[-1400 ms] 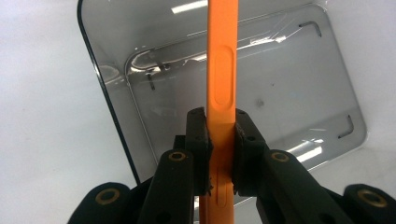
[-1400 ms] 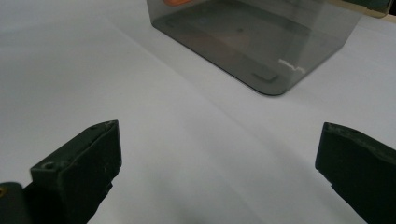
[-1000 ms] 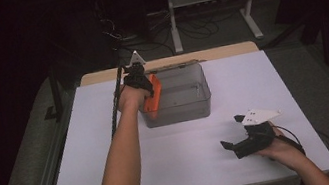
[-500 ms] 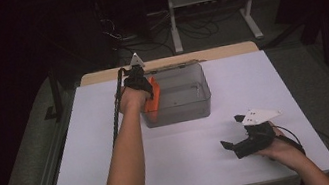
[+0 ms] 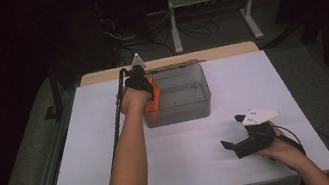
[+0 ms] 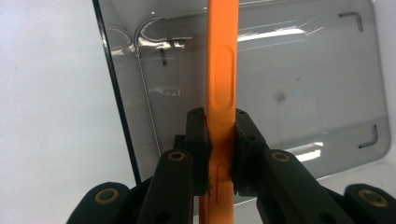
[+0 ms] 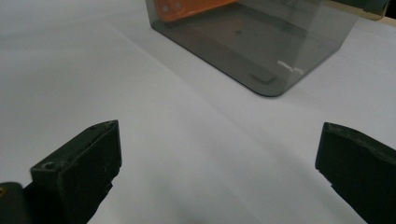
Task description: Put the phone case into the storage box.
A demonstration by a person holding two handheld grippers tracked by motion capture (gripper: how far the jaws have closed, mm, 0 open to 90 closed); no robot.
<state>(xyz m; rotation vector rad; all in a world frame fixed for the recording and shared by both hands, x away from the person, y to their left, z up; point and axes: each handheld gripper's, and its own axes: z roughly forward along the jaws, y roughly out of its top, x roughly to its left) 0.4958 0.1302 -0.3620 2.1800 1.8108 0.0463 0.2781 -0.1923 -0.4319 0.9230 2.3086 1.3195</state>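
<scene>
The left claw (image 6: 219, 140) is clenched on an orange slab (image 6: 220, 84) held on edge just inside the left wall of the grey bin (image 5: 199, 86). The right claw (image 5: 235, 145) rests released on the desk (image 5: 300, 69), well apart from the bin at its near right. The grip looks narrow and near one end, so I judge that the slab could pivot or slip if tilted, and catching the bin's rim could drag the bin.

Your bin (image 5: 181, 100) sits mid-table (image 5: 86, 151), a flat plate (image 6: 223, 74) upright at its left wall.
</scene>
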